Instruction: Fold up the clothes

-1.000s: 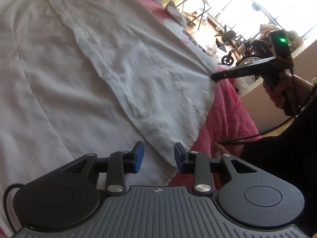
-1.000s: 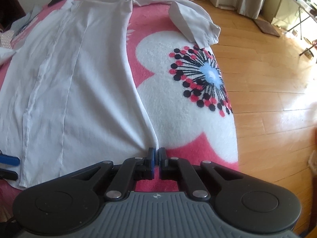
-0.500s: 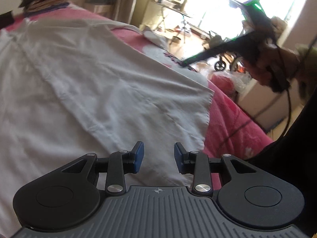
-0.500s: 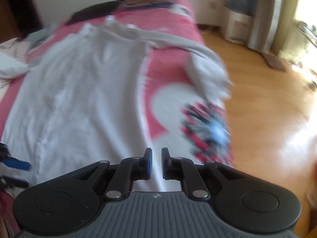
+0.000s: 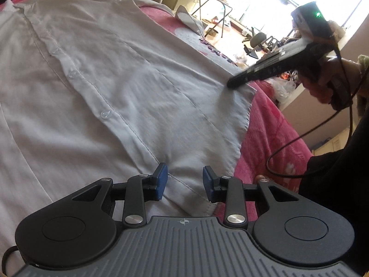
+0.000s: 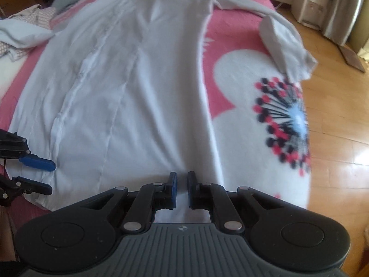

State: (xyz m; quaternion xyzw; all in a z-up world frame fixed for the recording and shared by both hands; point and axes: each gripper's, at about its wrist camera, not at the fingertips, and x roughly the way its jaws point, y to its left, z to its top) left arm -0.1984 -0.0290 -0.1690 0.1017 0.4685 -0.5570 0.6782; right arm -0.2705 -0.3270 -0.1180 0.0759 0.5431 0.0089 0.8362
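Right gripper released — shirt hem beneath.

No words, brand names or numbers can be read in either view. The only mark is a small crosshair sign on the grey ribbed body of each claw, low in the middle of both frames.
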